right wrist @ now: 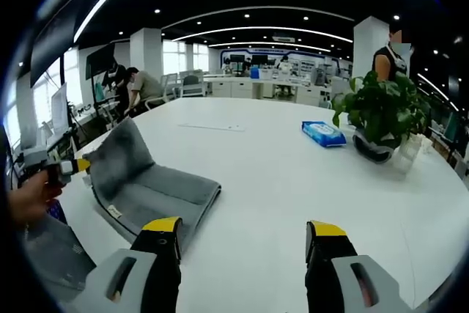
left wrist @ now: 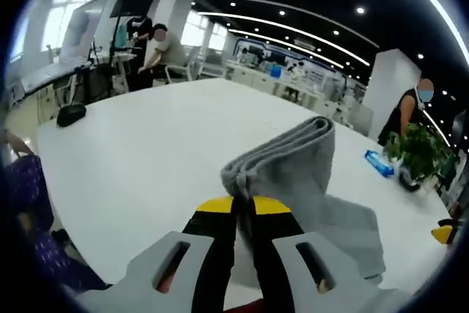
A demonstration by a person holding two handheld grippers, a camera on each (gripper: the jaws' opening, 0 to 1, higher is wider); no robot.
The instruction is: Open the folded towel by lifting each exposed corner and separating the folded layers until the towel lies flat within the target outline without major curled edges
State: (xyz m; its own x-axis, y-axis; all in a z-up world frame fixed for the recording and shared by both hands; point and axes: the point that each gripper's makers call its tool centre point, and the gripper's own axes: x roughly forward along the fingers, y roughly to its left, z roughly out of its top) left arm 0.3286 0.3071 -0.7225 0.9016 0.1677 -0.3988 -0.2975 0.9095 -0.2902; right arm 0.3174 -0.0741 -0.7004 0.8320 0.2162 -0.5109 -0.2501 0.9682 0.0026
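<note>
Left gripper view: left gripper [left wrist: 245,207] clenched on a bunched edge of the grey towel [left wrist: 293,163], black jaws with yellow tips pressed together around the cloth. Lifted layer rising from the jaws as a rounded hump, the rest of the cloth spread on the white table [left wrist: 146,152] to the right of the jaws and running toward the near edge. Beyond the towel, near the far right edge of the table, a blue packet [left wrist: 379,162] lying flat and a green potted plant [left wrist: 418,153] just beside it. Small dark object [left wrist: 71,113] resting at the far left of the tabletop. Seated person [left wrist: 157,49] at desks behind the table on the left, a standing person [left wrist: 407,111] behind the plant on the right. Right gripper view: right gripper [right wrist: 244,234] released, its two yellow-tipped jaws well apart over bare tabletop [right wrist: 293,181], nothing between them. Towel [right wrist: 157,188] lying left of the jaws, near the table's left edge, lower folded layers flat and the upper layer [right wrist: 117,155] lifted and tilted up toward the left. Left gripper [right wrist: 79,165] at the raised corner, yellow tip against the cloth, held by a hand [right wrist: 29,197] at the left edge. Blue packet [right wrist: 323,133] and potted plant [right wrist: 385,111] well apart from the towel on the right side of the table, the plant in a dark pot.
</note>
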